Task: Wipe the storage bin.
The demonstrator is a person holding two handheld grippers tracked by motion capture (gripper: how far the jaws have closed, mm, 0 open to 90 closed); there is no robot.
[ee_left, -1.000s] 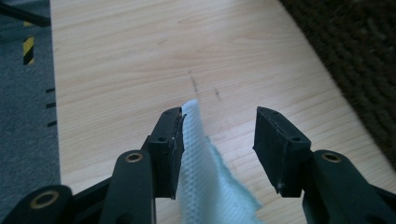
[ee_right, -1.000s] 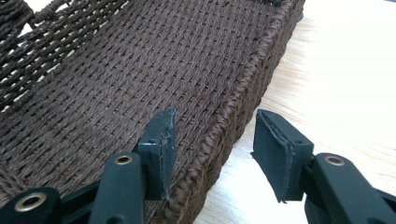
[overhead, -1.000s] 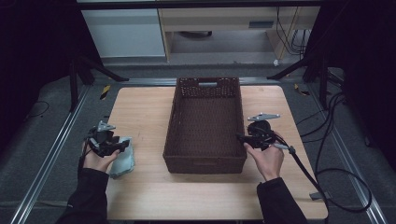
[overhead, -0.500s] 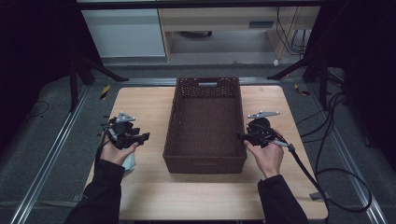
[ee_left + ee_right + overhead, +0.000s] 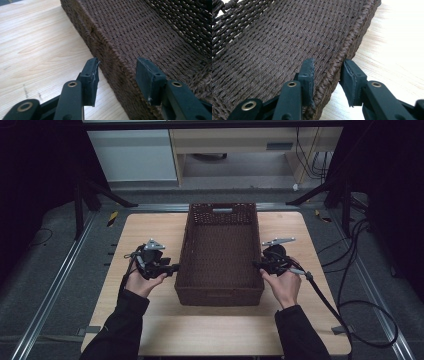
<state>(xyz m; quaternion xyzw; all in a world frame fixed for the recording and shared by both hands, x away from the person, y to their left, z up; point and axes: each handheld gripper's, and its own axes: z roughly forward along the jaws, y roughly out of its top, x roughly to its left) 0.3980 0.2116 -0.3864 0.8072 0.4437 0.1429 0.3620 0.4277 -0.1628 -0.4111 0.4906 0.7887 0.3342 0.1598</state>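
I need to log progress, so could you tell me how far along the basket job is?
Done: each gripper straddles a long rim of the basket. In hand: the right gripper has just been closing on its rim, one pad touching; the left gripper is open. Left: gripping and lifting.

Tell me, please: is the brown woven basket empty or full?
Empty. The high view shows the basket upright on the table, its woven bottom bare; both gripper views likewise show bare weave inside it.
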